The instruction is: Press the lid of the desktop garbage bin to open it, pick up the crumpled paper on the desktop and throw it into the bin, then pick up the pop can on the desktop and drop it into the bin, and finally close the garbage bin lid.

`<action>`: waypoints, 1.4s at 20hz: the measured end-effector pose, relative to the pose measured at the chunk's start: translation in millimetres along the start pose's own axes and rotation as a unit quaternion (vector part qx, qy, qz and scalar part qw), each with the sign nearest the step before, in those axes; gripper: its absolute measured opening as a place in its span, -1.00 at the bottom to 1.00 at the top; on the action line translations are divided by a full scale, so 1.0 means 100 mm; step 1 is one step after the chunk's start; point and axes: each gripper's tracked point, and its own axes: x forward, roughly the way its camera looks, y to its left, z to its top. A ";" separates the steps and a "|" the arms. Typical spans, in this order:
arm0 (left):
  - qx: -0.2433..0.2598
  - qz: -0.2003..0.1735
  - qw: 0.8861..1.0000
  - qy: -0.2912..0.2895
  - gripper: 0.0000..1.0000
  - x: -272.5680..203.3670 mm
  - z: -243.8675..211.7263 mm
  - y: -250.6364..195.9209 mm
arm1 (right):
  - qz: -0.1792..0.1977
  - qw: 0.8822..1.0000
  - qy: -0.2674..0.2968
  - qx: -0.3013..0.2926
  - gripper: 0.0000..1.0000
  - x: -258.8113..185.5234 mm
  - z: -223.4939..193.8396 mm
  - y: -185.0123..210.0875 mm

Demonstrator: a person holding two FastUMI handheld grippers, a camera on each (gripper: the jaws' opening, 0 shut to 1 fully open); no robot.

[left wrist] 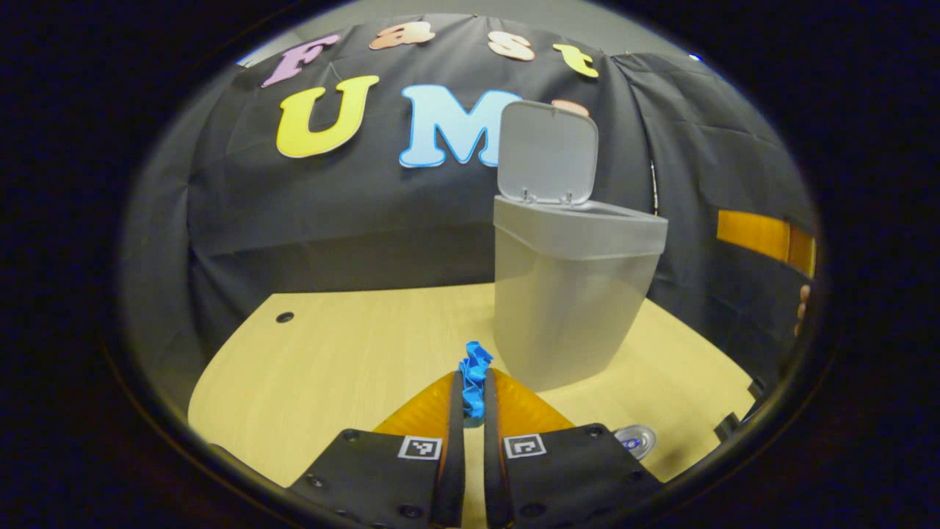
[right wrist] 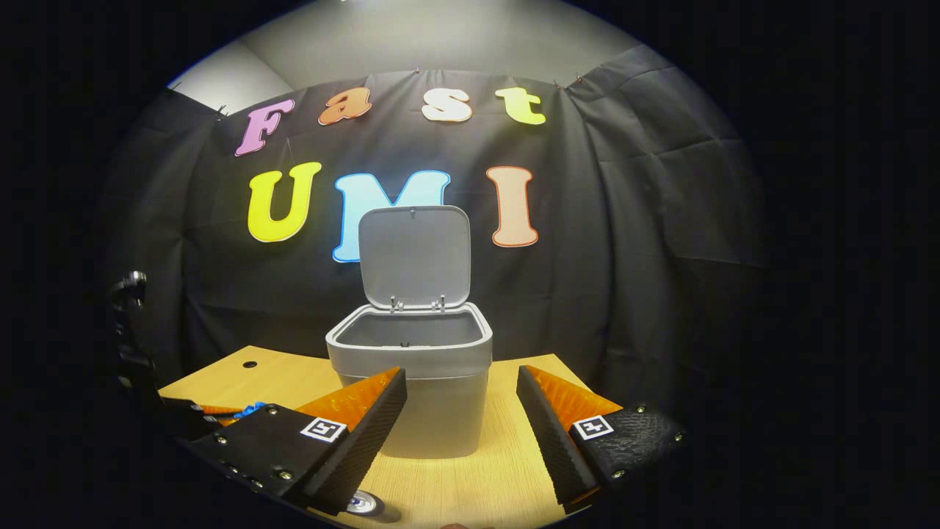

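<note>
My left gripper (left wrist: 474, 386) is shut on the blue crumpled paper (left wrist: 474, 375), held low over the wooden table just left of the grey bin (left wrist: 573, 308). The bin's lid (left wrist: 547, 150) stands upright and open. The pop can (left wrist: 636, 441) lies on the table at the lower right, beside my right finger. In the right gripper view, my right gripper (right wrist: 463, 422) hangs open in front of the bin (right wrist: 433, 419), whose lid (right wrist: 415, 253) is up and whose inside looks empty. The can's top (right wrist: 365, 504) shows below my left finger. The paper (right wrist: 250, 408) peeks out at the left.
The wooden table (left wrist: 330, 367) has a small round hole (left wrist: 285, 317) near its far left corner, and its curved edge runs on the left. Black cloth closes off the back. The other gripper's dark body (right wrist: 132, 353) stands at the left of the right gripper view.
</note>
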 end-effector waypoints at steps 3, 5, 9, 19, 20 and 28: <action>-0.011 -0.011 0.999 -0.034 -0.63 0.09 0.39 -0.14 | 0.000 1.000 0.004 0.009 0.93 0.01 -0.05 -0.01; -0.020 -0.022 0.998 -0.054 -0.63 0.15 0.64 -0.21 | -0.003 1.000 0.004 0.009 0.93 0.01 -0.05 -0.03; -0.021 -0.038 0.995 -0.092 -0.63 0.33 1.09 -0.32 | -0.010 1.000 0.007 0.007 0.93 0.01 -0.06 -0.09; -0.013 -0.082 0.987 -0.137 -0.67 0.75 1.69 -0.68 | -0.038 0.999 0.009 -0.010 0.93 -0.08 -0.01 -0.26; -0.012 -0.086 0.987 -0.135 -0.66 0.80 1.70 -0.73 | -0.040 0.999 0.009 -0.013 0.93 -0.11 0.00 -0.27; 0.008 -0.091 0.989 -0.118 -0.43 1.04 1.63 -0.92 | -0.049 0.998 0.018 -0.020 0.93 -0.24 -0.06 -0.32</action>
